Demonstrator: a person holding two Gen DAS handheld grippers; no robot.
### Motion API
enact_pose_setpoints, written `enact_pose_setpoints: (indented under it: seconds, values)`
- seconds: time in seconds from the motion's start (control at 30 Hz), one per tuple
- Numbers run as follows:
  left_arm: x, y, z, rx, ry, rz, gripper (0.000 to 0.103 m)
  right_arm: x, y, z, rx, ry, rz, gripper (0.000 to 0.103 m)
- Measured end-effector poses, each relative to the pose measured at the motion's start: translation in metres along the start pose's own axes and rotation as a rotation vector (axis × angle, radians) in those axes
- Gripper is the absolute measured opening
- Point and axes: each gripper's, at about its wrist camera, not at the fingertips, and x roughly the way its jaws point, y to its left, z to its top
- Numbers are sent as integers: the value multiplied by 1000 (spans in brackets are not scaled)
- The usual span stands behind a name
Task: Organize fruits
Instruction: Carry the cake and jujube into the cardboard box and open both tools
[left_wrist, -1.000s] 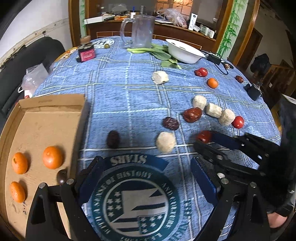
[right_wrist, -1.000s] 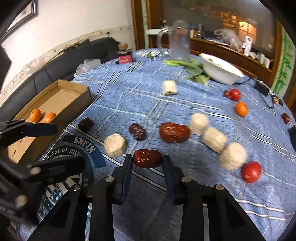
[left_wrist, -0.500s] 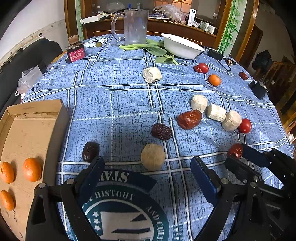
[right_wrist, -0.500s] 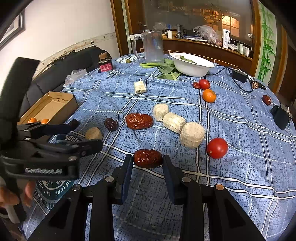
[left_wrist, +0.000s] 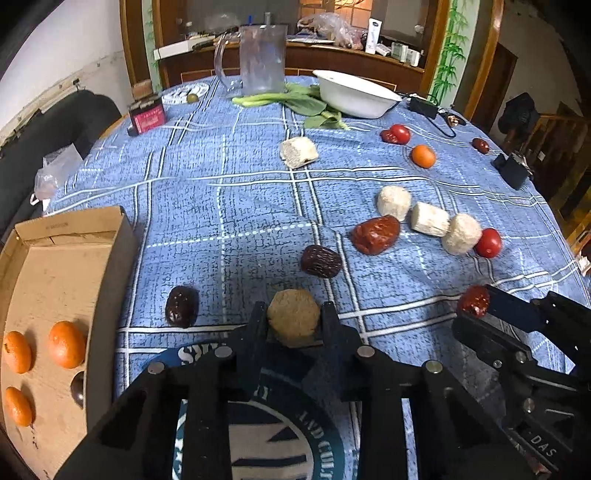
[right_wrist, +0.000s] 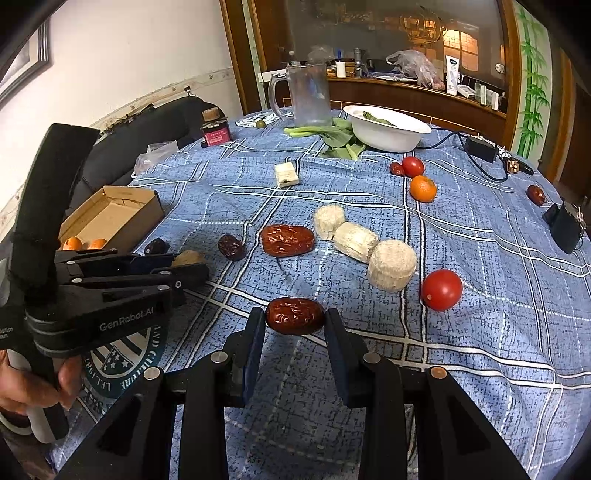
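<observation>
Jaws beside 2 dates (left_wrist: 320, 261) (unobstructed)

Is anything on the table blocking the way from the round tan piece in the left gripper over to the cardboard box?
Only one thing: a dark date lies on the cloth between the tan piece, clamped in the left gripper, and the cardboard box. Lifting the piece should clear it and the box wall.
</observation>
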Motion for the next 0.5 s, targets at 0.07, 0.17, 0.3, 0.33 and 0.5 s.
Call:
enact_pose_setpoints:
  seconds: [0.07, 0.17, 0.3, 0.33, 0.5]
  values:
    - [-7, -3, -2, 10, -10, 0, 28, -4, 1, -2, 11, -7, 1, 36]
    - [-18, -6, -4, 19, -28, 8, 28, -10, 2, -4, 28, -15, -1, 36]
    - [-32, -9, -8, 31, -56, 25, 28, -17, 7, -9, 40, -20, -3, 36]
    - [-35, -10, -9, 31, -57, 24, 28, -18, 8, -10, 41, -20, -4, 36]
    - [-48, -8, -16, 23, -63, 12, 28, -25, 15, -16, 67, -15, 0, 36]
